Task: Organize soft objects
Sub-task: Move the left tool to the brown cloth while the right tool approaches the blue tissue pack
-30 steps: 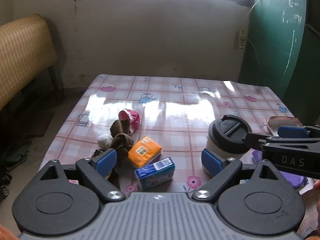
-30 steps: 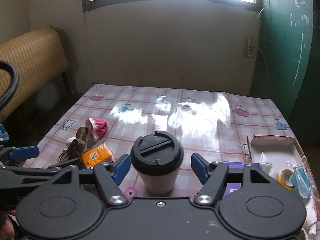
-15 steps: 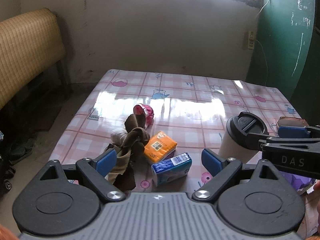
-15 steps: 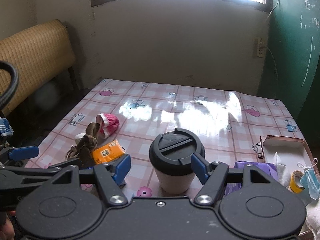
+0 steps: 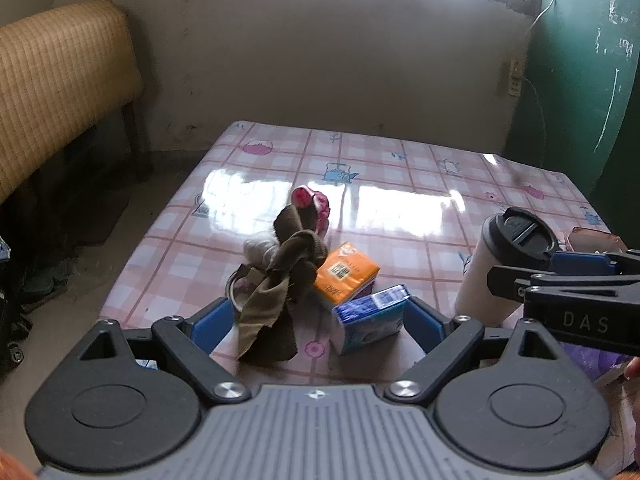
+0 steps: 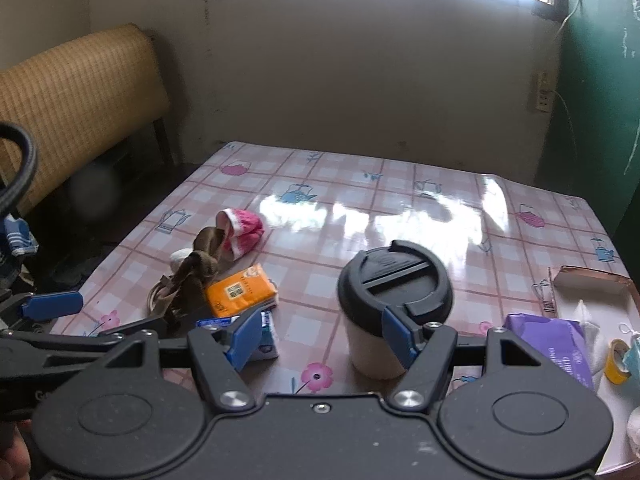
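Note:
A brown knotted cloth (image 5: 286,276) lies on the checked tablecloth (image 5: 400,208), with a pink sock (image 5: 316,202) and a white wad (image 5: 258,248) behind it. An orange tissue pack (image 5: 346,272) and a blue tissue pack (image 5: 370,316) lie to its right. My left gripper (image 5: 320,326) is open and empty, just in front of the cloth and blue pack. My right gripper (image 6: 322,336) is open and empty, close to the cup (image 6: 390,304). The cloth (image 6: 198,276), sock (image 6: 242,232) and orange pack (image 6: 240,290) also show in the right wrist view.
A white cup with a black lid (image 5: 508,264) stands right of the packs. A purple pack (image 6: 554,344), a yellow tape roll (image 6: 616,366), a blue face mask (image 6: 632,354) and a copper-edged tray (image 6: 592,280) sit at the right. A woven bench (image 5: 60,76) stands left.
Both grippers have pulled back and risen; the objects sit farther ahead in both views. The right gripper has shifted left, so the cup now lies at its right finger. Nothing was grasped.

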Motion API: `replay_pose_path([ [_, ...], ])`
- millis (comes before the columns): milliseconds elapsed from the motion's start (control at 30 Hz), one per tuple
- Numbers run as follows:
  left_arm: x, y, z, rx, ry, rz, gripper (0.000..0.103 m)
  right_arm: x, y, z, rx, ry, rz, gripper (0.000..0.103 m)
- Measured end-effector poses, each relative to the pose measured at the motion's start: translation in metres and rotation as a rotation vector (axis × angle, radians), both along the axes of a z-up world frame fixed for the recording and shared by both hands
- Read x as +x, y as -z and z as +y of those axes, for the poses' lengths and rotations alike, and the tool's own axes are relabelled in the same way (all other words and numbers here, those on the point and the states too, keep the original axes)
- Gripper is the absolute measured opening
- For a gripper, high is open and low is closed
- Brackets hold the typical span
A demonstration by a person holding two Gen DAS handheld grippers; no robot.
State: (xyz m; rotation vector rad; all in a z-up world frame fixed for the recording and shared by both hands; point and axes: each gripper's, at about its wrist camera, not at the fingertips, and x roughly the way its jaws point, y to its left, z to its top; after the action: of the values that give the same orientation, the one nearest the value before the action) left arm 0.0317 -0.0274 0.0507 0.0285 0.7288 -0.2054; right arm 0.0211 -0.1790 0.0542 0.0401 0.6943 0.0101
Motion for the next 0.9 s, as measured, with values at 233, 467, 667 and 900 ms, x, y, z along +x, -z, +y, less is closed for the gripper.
replay_pose_path([
  [233, 0.0, 0.014, 0.018, -0.008, -0.019, 0.019, 0.095, 0.0, 0.014, 0.012, 0.02, -0.049, 0.017, 0.079],
  [467, 0.004, 0.034, 0.046, -0.027, -0.071, 0.055, 0.095, -0.001, 0.03, 0.022, 0.045, -0.089, 0.034, 0.079],
  [667, 0.013, 0.045, 0.062, -0.019, -0.113, 0.063, 0.095, 0.008, 0.045, 0.04, 0.057, -0.128, 0.049, 0.085],
  [900, 0.024, 0.05, 0.071, 0.006, -0.081, 0.039, 0.095, 0.031, 0.062, 0.062, 0.038, -0.155, 0.064, 0.091],
])
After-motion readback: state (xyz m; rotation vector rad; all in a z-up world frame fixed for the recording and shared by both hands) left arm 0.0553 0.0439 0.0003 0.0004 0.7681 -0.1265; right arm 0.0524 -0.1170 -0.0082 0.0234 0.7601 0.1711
